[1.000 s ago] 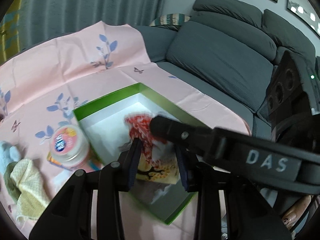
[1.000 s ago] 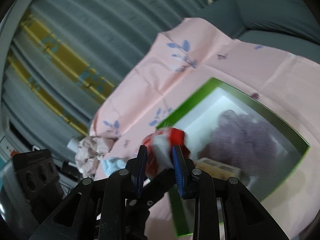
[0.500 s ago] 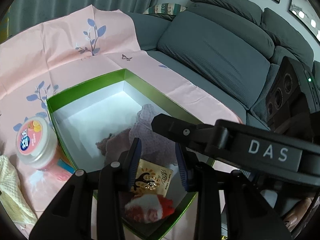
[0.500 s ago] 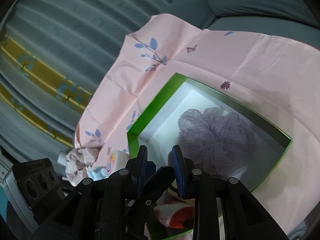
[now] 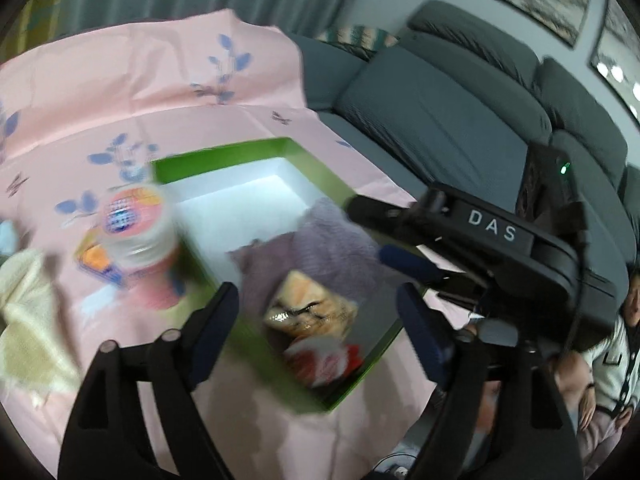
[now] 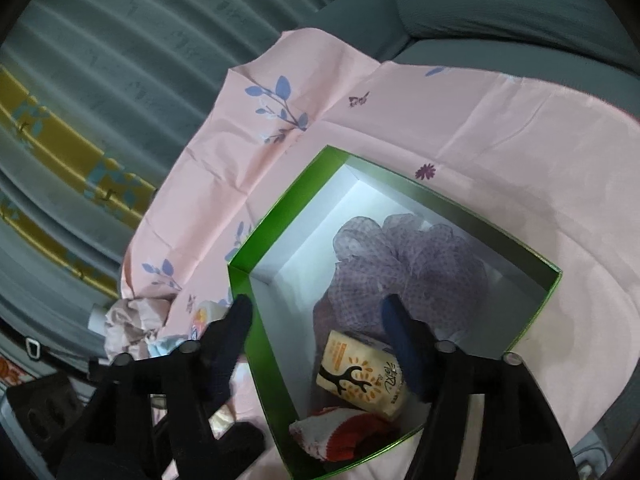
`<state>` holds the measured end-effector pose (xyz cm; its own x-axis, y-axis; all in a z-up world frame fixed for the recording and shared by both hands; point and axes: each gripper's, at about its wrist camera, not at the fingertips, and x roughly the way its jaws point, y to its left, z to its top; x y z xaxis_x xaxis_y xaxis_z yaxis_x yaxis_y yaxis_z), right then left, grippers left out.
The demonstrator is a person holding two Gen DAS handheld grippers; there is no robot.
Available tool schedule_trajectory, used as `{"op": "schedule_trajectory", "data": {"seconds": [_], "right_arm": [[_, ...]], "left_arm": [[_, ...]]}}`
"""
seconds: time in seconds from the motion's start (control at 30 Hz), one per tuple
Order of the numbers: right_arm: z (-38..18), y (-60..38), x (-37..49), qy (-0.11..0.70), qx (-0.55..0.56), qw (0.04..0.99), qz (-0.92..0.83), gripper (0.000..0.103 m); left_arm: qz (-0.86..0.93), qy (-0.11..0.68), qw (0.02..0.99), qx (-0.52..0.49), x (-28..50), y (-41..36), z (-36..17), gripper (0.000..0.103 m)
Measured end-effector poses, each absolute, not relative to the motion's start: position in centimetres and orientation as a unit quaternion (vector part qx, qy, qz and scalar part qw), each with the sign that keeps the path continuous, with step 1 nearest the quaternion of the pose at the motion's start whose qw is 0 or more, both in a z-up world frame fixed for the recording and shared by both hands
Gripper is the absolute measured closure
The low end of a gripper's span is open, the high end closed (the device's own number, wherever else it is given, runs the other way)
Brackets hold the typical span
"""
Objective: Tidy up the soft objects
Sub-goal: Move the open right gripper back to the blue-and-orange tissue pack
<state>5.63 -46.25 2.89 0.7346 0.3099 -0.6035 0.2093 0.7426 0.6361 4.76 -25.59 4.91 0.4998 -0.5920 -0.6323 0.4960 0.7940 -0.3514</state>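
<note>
1. Left wrist view: the left gripper (image 5: 316, 320) hangs above the green box (image 5: 224, 158), its jaws opening wide with nothing pressed between them. Inside the box lie a purple mesh puff (image 5: 328, 240), a yellow packet (image 5: 312, 308) and, at the near end, a red-and-white cloth (image 5: 320, 360). Left of the box stand a lidded jar (image 5: 134, 224) and a pale yellow cloth (image 5: 28, 312), which I judge is the next piece to fetch.
2. Right wrist view: the right gripper (image 6: 316, 340) is likewise opening, empty, over the box's near left wall (image 6: 264, 344). The red-and-white cloth sits in the near corner. Best to lift clear of the rim before swinging left toward the crumpled fabrics (image 6: 132, 320).
</note>
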Motion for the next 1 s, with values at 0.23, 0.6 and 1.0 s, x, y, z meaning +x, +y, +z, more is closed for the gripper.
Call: {"op": "schedule_trajectory", "data": {"seconds": [0.23,0.6,1.0], "right_arm": [[4.4,-44.4,5.1,0.358,0.330,0.873,0.038,0.024],[9.4,-31.8,6.0,0.395,0.115,0.904,0.113,0.021],[6.4,-17.3,21.0,0.611,-0.171,0.759,0.145,0.021]], "left_arm": [[-0.200,0.392,0.893,-0.095,2.9,-15.0,5.0,0.002],[-0.054,0.444,0.868,-0.216,4.2,-2.3,-0.9,0.003],[-0.028,0.451,0.848,-0.276,4.6,1.6,-1.0,0.002]]}}
